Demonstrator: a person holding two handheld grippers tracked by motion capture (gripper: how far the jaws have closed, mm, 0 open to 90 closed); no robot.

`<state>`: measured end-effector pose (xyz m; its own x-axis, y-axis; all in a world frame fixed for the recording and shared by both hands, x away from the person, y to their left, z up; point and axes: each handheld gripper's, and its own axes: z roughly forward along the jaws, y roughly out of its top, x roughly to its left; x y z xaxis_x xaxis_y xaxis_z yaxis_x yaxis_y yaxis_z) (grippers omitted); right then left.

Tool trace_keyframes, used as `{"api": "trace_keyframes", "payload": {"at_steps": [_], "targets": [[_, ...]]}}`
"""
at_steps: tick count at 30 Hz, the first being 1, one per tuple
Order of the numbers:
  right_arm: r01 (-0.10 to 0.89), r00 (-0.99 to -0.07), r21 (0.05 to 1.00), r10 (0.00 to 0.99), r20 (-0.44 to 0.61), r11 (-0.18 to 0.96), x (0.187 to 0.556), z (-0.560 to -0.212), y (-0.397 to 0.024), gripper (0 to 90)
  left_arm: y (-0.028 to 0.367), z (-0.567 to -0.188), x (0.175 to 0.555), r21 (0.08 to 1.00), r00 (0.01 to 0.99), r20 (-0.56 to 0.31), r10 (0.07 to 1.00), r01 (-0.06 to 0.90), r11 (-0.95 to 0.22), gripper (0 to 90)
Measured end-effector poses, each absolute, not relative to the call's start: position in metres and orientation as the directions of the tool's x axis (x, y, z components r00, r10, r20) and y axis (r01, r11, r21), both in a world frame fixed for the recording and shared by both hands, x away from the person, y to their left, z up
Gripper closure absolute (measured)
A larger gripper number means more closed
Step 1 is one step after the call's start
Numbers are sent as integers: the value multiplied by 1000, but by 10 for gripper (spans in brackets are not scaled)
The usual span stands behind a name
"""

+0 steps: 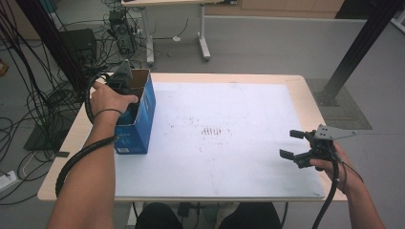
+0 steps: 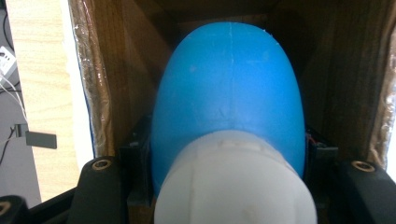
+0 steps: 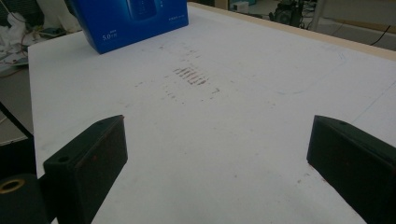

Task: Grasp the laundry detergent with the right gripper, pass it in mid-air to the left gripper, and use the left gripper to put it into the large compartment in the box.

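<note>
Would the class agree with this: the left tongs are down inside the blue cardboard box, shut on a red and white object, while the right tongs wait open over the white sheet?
Not quite: the object is blue and white, not red and white, as the left gripper view shows. The rest stands: the left tongs are inside the blue cardboard box, shut on it, and the right tongs wait open over the white sheet.

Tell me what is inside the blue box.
Inside the blue box, the left gripper is shut on a blue-and-white object. The object covers the box's bottom.
</note>
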<state>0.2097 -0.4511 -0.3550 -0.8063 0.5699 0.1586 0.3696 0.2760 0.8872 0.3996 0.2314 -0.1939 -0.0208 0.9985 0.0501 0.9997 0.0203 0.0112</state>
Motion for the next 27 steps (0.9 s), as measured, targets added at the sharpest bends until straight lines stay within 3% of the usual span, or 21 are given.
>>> {"api": "trace_keyframes", "payload": {"at_steps": [27], "targets": [[366, -805, 890, 572, 157, 272, 208, -354, -452, 49, 233, -194, 398, 16, -29, 47, 998, 999, 29, 378]]}}
